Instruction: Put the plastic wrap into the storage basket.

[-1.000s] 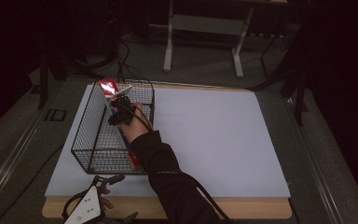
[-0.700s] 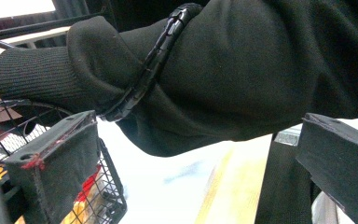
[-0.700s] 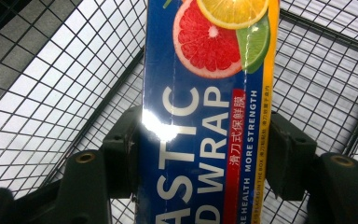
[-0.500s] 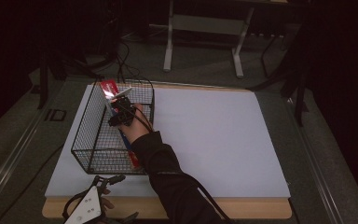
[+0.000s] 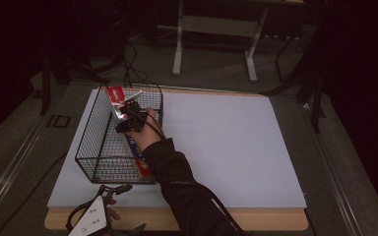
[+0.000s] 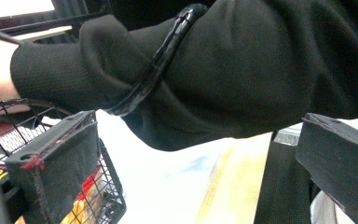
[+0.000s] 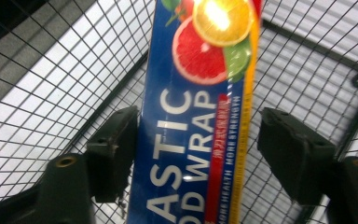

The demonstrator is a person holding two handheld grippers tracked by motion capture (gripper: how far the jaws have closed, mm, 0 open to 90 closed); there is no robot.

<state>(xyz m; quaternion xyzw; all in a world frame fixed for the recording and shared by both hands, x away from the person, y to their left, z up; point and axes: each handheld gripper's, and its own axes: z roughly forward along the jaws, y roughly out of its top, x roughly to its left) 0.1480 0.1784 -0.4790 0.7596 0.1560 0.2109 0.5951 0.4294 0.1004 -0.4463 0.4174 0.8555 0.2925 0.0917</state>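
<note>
A long blue box of plastic food wrap (image 5: 139,160) (image 7: 191,140), printed with citrus fruit, lies slantwise in a black wire basket (image 5: 86,142). Its red far end leans at the basket's far rim. My right gripper (image 5: 125,112) (image 7: 200,144) reaches down into the basket. It is open, one jaw on each side of the box: the left jaw is at the box's edge and the right jaw stands apart from it. My left gripper (image 5: 125,206) (image 6: 196,154) waits at the table's near edge, open and holding nothing. It looks at the right arm's black sleeve (image 6: 223,70).
The basket stands on the left part of a white mat (image 5: 226,147) that covers the wooden table. A corner of the basket (image 6: 107,186) is close to my left gripper. A cable (image 5: 147,125) runs along the right arm. Table legs and cords stand behind, in the dark.
</note>
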